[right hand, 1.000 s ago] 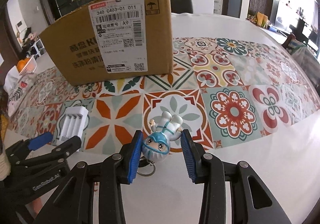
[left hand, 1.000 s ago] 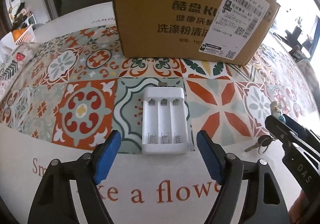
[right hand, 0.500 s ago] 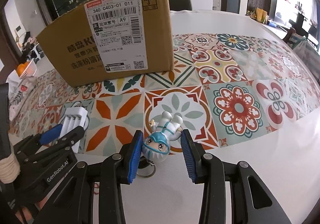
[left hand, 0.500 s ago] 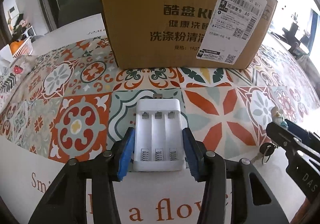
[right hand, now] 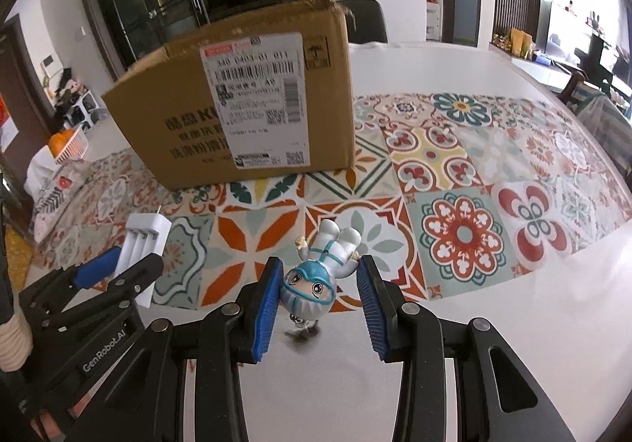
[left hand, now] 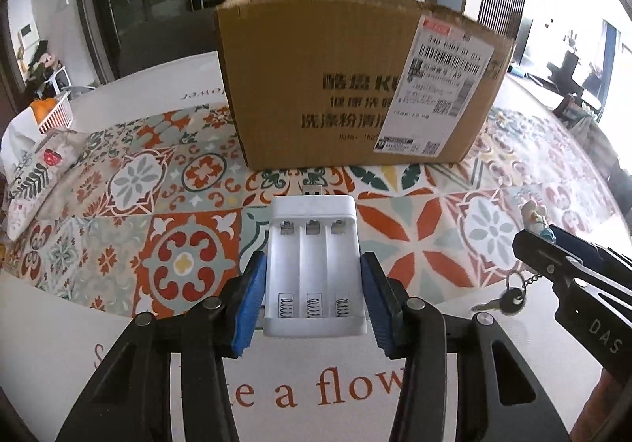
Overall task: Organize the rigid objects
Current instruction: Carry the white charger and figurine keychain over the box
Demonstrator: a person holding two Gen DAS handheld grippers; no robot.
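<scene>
Left claw (left hand: 314,298) clamped on white charger (left hand: 314,264), blue pads against both long sides, plug end toward box (left hand: 355,86). Appears raised just off counter (left hand: 98,323), though hard to confirm.

Right claw (right hand: 316,298) closed on figurine (right hand: 320,268), pads at its helmeted head, legs pointing away. Ring and key (left hand: 499,301) dangling under it on a short chain, clear of counter.

Box upright just beyond both claws, on patterned cloth (right hand: 466,236); top open, inside not visible, so contents cannot be told.

Judged: both pickups done, two items in hand at once. Left to do: carry each over box rim and drop in. No other loose items seen nearby on cloth.
</scene>
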